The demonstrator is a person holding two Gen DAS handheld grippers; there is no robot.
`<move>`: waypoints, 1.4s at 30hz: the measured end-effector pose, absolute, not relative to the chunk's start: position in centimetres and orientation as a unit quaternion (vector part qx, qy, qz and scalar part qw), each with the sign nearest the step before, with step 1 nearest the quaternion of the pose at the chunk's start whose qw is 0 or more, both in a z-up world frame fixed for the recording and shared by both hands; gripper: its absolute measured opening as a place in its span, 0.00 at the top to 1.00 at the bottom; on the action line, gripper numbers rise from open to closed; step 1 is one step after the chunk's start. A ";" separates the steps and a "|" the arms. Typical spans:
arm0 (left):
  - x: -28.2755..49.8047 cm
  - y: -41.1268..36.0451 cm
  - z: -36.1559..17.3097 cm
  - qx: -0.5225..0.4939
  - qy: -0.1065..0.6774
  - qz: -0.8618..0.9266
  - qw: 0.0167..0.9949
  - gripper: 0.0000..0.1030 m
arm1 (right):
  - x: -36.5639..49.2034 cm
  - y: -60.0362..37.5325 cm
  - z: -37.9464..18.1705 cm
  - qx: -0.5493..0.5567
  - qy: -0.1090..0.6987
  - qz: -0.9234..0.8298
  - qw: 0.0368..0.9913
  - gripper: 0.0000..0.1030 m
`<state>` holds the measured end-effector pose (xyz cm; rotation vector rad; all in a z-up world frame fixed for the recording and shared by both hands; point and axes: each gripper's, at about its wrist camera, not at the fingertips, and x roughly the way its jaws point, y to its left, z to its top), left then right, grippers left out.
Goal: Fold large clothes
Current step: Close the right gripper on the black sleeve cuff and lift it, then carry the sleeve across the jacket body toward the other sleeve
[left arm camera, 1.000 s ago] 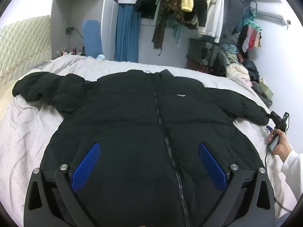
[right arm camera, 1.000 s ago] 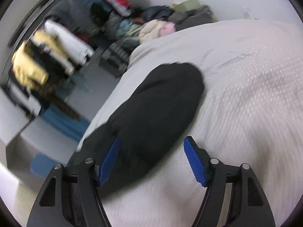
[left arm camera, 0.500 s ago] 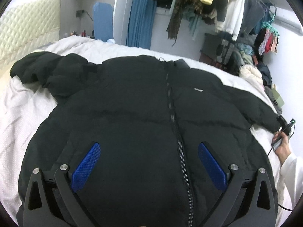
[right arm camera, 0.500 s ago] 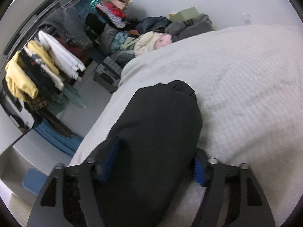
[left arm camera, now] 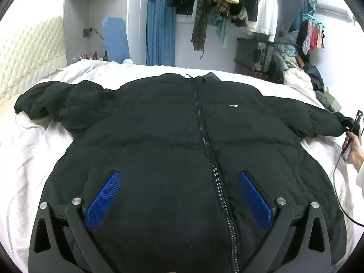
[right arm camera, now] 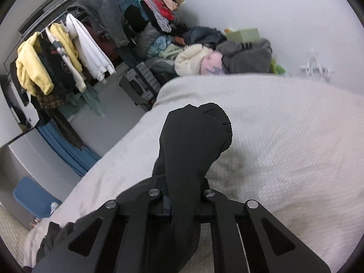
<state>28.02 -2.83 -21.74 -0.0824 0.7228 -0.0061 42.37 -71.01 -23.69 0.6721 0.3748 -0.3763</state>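
So the black puffer jacket [left arm camera: 173, 141] lay front-up, zipped, spread flat on the white bedspread [left arm camera: 27, 159], collar at the far end from the left gripper [left arm camera: 179, 195]. Left gripper hovered over the lower front of the jacket, jaws spread wide, blue pads [left arm camera: 103, 199] apart with nothing between them; zipper [left arm camera: 212, 159] ran up just inside the right-hand pad. One sleeve bunched up far ahead and to the left of those jaws, near the quilted headboard [left arm camera: 25, 56]. The other sleeve stretched out far right of them, its cuff at the right gripper [left arm camera: 353, 125], held by the person's hand [left arm camera: 355, 150] at the frame edge.

In the right wrist view, the right gripper [right arm camera: 182, 195] was pinched on the sleeve [right arm camera: 193, 143]: jaws pressed together with black fabric squeezed between them, pads hidden by the cloth. Cuff end stuck out past the fingertips, puffed up above the bedspread [right arm camera: 284, 136]. Beyond the jaws: clothes rack [right arm camera: 68, 45] with hanging garments ahead-left, pile of clothes [right arm camera: 216, 52] straight ahead against the wall. Cable [left arm camera: 339, 195] trailed from the right gripper across the bed.
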 end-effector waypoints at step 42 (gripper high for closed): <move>21.4 9.0 -15.7 -0.018 0.258 0.060 0.964 0.00 | 46.3 -11.7 2.5 0.013 0.166 0.203 0.965 0.92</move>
